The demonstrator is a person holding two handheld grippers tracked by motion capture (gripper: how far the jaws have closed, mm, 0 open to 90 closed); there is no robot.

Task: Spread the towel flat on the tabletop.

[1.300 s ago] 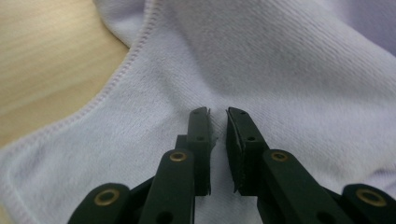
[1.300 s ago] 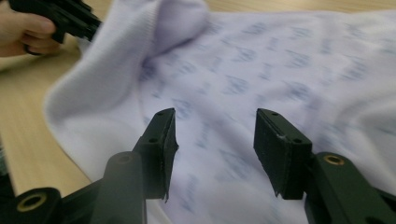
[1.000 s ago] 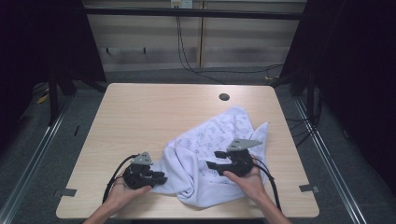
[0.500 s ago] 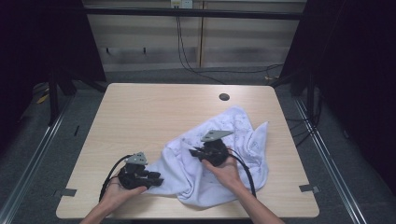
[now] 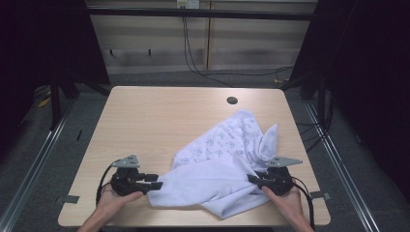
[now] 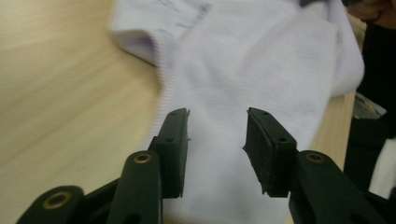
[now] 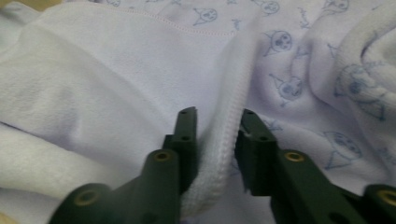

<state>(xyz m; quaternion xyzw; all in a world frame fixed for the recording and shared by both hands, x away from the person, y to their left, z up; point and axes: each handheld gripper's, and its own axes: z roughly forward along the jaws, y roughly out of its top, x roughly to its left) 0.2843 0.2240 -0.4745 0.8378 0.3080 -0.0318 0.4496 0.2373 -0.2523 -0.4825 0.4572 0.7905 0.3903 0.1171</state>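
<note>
A white printed towel (image 5: 227, 166) is seen crumpled on the table (image 5: 159, 121), spread across the lower centre and right of the high view. At lower left, the left gripper (image 5: 155, 181) is held at the towel's edge, its jaws just opened and standing apart over the cloth, nothing pinched. At lower right, a ribbed hem fold is caught between the right gripper (image 5: 252, 180) jaws, which have just been opening.
</note>
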